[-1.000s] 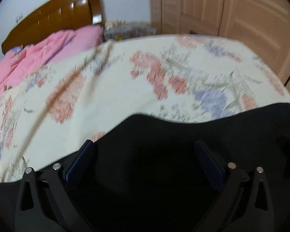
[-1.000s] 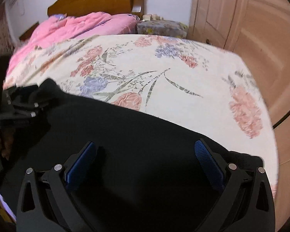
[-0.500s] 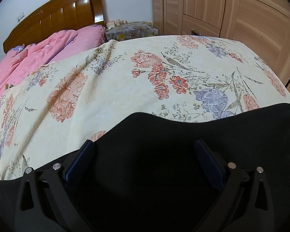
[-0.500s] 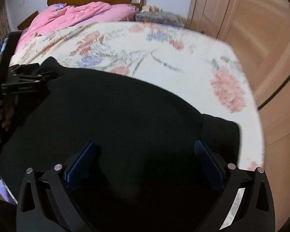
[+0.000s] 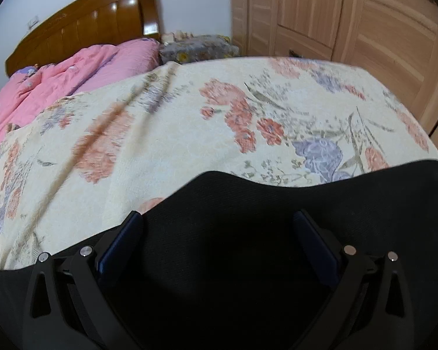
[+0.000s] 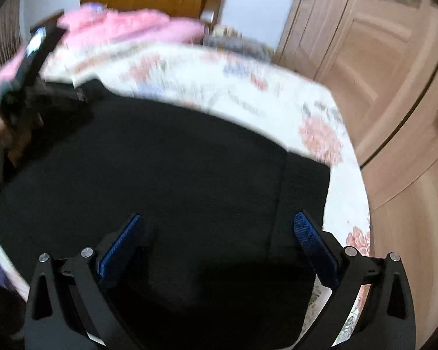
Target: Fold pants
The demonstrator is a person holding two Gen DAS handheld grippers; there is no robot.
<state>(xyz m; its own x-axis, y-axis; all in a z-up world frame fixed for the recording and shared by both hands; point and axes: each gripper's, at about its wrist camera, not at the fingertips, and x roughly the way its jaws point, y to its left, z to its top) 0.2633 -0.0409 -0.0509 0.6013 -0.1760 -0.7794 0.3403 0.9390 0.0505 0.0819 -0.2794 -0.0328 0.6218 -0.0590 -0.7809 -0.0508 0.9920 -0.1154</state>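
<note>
My left gripper (image 5: 219, 233) and right gripper (image 6: 219, 233) both hang wide open over the black pants (image 6: 175, 169). Neither holds anything. The pants lie on the flowered bedspread (image 5: 175, 122).

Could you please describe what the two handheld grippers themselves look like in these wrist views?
The left gripper and the right gripper look alike: matte black angular linkage arms with triangular cut-outs and round silver pivot pins. Each finger carries a flat blue pad with a fine knurled texture. No cables, markings or sleeves are visible.
</note>
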